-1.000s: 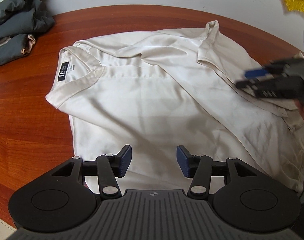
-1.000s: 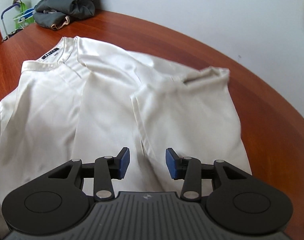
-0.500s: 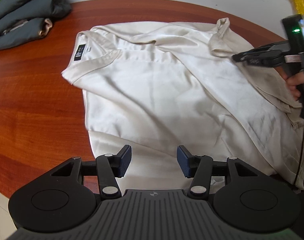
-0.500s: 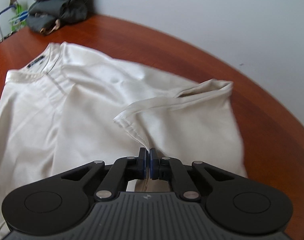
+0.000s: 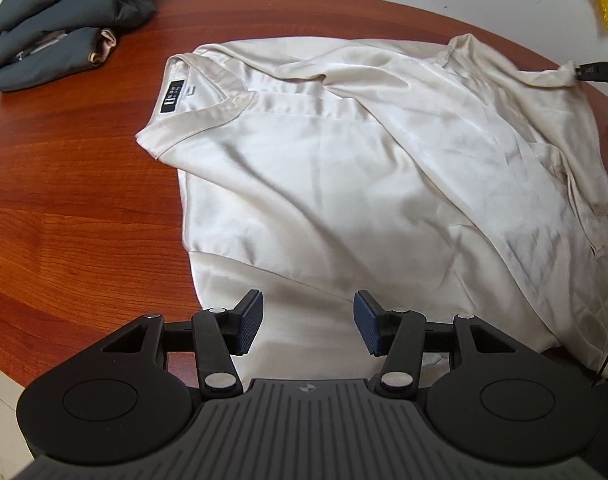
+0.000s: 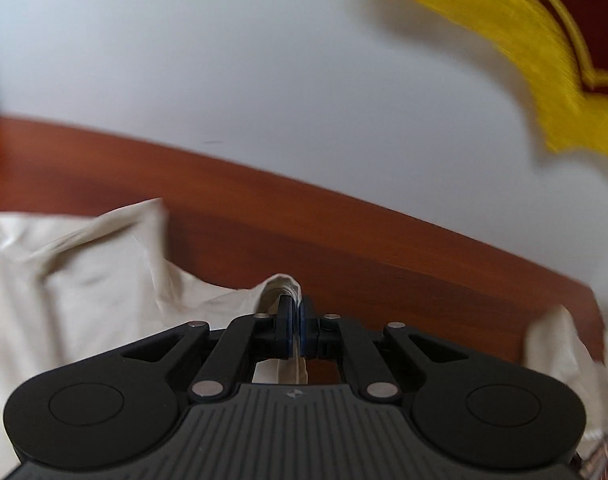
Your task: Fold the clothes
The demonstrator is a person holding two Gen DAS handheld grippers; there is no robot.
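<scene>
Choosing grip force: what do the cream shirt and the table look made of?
The cream V-neck shirt looks like thin satin-type fabric: soft sheen, fine wrinkles; fibre unclear. The round reddish-brown table looks like glossy varnished wood or veneer: visible grain, reflections.

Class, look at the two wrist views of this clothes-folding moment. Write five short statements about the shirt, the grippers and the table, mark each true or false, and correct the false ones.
1. The right gripper is shut on a bunch of the cream shirt. True.
2. The left gripper is clamped on the shirt's hem. False: its jaws stand open above the hem and hold nothing.
3. The shirt's black neck label is in view. True.
4. The dark grey clothes lie on top of the cream shirt. False: they sit apart from it, at the far left of the wooden table.
5. The cream shirt is already folded into a neat square. False: it lies spread out and creased.
</scene>
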